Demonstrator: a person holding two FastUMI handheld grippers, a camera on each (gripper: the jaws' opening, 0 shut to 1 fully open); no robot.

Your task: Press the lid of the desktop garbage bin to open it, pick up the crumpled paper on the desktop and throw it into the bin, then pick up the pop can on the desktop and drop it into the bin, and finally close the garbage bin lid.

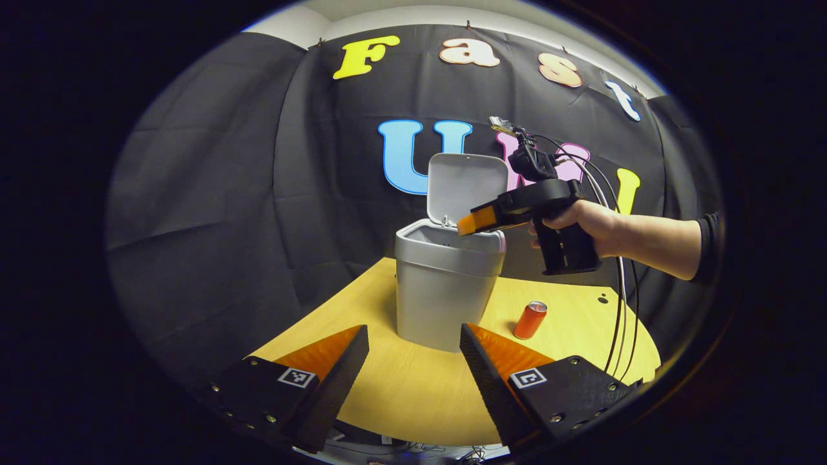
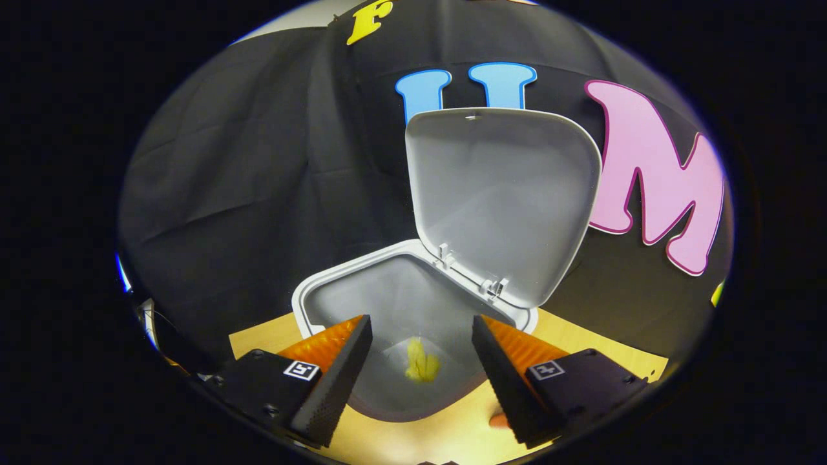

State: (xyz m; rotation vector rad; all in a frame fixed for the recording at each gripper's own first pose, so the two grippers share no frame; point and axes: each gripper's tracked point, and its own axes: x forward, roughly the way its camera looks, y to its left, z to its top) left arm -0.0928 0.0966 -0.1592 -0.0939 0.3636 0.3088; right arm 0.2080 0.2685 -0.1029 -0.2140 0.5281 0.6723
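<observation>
Both grippers, left [image 1: 413, 368] and right [image 2: 420, 361], gape empty; crumpled paper [image 2: 421, 367] lies inside the lid-up bin [image 1: 446, 284].

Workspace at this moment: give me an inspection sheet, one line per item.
Surface: wooden table, bare around the bin.
Job's things: bin upright, lid open; paper inside on the bottom; can standing right of the bin.
Clutter: nothing seen.
Grippers: right gripper over the bin's mouth, jaws apart, empty; left gripper back from the bin, jaws apart, empty.
Cables: cables hang from the right gripper.
Surroundings: black cloth.
</observation>
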